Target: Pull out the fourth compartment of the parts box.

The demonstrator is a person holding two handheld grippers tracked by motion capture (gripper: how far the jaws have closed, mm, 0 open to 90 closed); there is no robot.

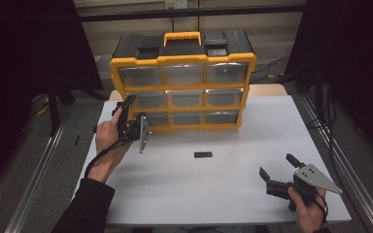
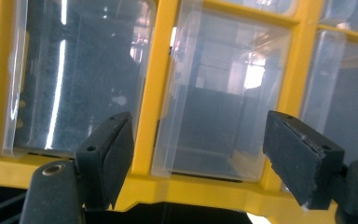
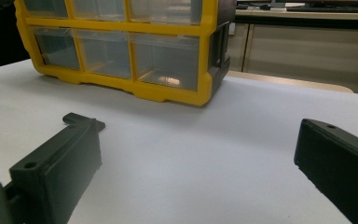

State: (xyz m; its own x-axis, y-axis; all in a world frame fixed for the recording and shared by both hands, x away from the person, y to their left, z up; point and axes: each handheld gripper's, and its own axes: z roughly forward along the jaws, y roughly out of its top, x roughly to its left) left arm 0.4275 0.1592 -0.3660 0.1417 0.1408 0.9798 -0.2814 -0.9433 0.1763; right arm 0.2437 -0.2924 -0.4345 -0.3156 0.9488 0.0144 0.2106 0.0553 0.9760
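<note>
From the high view, a yellow drawer cabinet [image 1: 182,80] with a black top and a yellow carry handle stands at the far middle of the white worktop [image 1: 213,189]. It has three rows of three clear drawers. The left tool [image 1: 128,109] is held up against the cabinet's left edge, its tips at the leftmost drawer of the middle row [image 1: 148,99]. Just in front of the cabinet, near the middle of the worktop, lies a small black block [image 1: 203,155]. Well in front of the cabinet and to its right, near the worktop's near edge, the right tool [image 1: 277,167] is held with its jaws spread wide and nothing between them.

In the left gripper view, the left tool [image 2: 198,154] sits close to the cabinet's front [image 2: 156,84]. Its jaws are fairly wide apart, and between them are a yellow upright divider and one clear drawer [image 2: 219,98]; the pads press on nothing. A second clear drawer [image 2: 74,79] lies beyond the left jaw.

In the right gripper view, the right tool [image 3: 198,156] is wide open over bare worktop [image 3: 182,154], with the cabinet [image 3: 121,46] standing well beyond its tips, toward the upper left.
</note>
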